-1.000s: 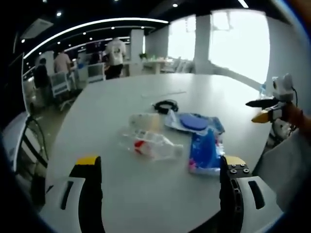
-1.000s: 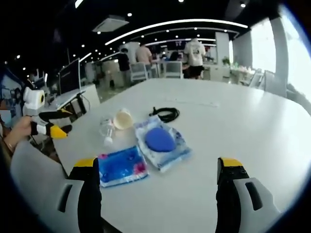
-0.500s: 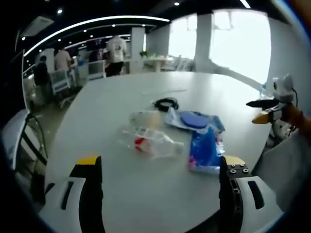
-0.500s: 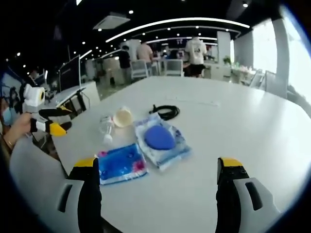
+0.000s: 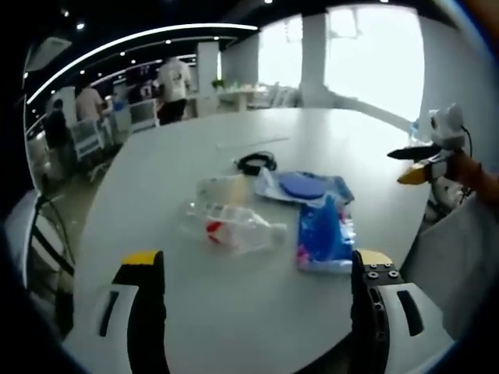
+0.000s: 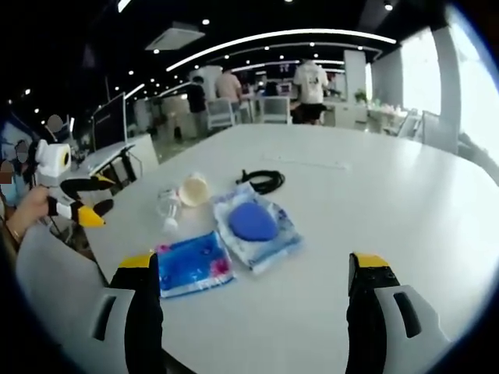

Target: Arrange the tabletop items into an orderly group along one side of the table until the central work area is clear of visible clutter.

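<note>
Left gripper (image 5: pixel 257 269): jaws spread wide, nothing between them, held above the near edge of the white worktop (image 5: pixel 156 164). Right gripper (image 6: pixel 253 269): jaws likewise apart and empty, above the near part of the worktop (image 6: pixel 374 202).

Left gripper view, outward from the jaws: clear plastic bottle (image 5: pixel 230 227) with a red label lies on its side, left of a blue packet (image 5: pixel 321 235). Beyond the bottle lies a clear cup (image 5: pixel 220 189). Right of the cup, a clear bag with a blue round item (image 5: pixel 302 186) touches the packet's far end. Black coiled cable (image 5: pixel 256 162) lies farther back. The right gripper shows at the right edge, held in a hand (image 5: pixel 468 167).

Right gripper view: blue packet (image 6: pixel 191 263) nearest left; bag with blue item (image 6: pixel 253 224) just beside it; bottle (image 6: pixel 168 209) and cup (image 6: pixel 194 189) left of the bag; cable (image 6: pixel 261 181) beyond. People stand in the far background.
</note>
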{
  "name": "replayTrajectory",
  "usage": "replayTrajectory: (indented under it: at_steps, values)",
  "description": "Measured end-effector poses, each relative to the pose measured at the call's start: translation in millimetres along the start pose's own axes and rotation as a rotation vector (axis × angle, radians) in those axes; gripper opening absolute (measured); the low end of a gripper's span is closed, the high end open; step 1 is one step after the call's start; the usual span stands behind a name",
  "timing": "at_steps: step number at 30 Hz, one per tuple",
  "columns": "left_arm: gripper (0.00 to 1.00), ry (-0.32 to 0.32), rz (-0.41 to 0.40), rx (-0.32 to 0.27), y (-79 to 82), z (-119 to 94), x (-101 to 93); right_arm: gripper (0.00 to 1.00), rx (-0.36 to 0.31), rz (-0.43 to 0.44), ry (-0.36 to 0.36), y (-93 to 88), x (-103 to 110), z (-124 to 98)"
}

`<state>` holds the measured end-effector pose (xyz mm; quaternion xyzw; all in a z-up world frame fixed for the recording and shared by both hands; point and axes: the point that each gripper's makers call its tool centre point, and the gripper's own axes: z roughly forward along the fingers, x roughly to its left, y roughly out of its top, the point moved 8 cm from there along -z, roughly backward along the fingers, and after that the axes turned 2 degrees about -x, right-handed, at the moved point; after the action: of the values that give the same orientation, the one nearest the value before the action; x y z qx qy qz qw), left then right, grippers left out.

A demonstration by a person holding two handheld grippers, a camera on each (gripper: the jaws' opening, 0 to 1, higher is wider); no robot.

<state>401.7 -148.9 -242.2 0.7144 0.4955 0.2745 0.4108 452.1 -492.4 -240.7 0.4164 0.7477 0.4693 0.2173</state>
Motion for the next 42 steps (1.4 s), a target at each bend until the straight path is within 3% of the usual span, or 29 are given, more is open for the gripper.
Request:
replayTrajectory:
  at_steps: [6, 11, 24, 32, 42]
  values:
    - [0.97, -0.011, 0.003, 0.007, 1.0, 2.2, -0.9, 0.99, 0.000, 0.004, 0.005, -0.1, 0.4, 0.7]
    - [0.97, -0.017, -0.005, 0.007, 0.6, 2.9, -2.3, 0.99, -0.011, 0.033, 0.051, 2.2, 6.3, 4.1]
    - [0.97, -0.019, 0.006, -0.001, 2.6, 2.4, -0.1, 0.99, -0.055, 0.035, 0.113, 18.8, 17.3, 13.1]
    - [0.95, -0.033, 0.086, 0.007, 13.3, 3.7, 6.2, 0.99, -0.048, 0.026, 0.124, 18.8, 18.6, 16.5]
    - [0.88, -0.136, 0.217, 0.039, 20.7, 25.2, 10.2, 0.99, -0.014, 0.009, 0.122, 12.0, 19.3, 19.1]
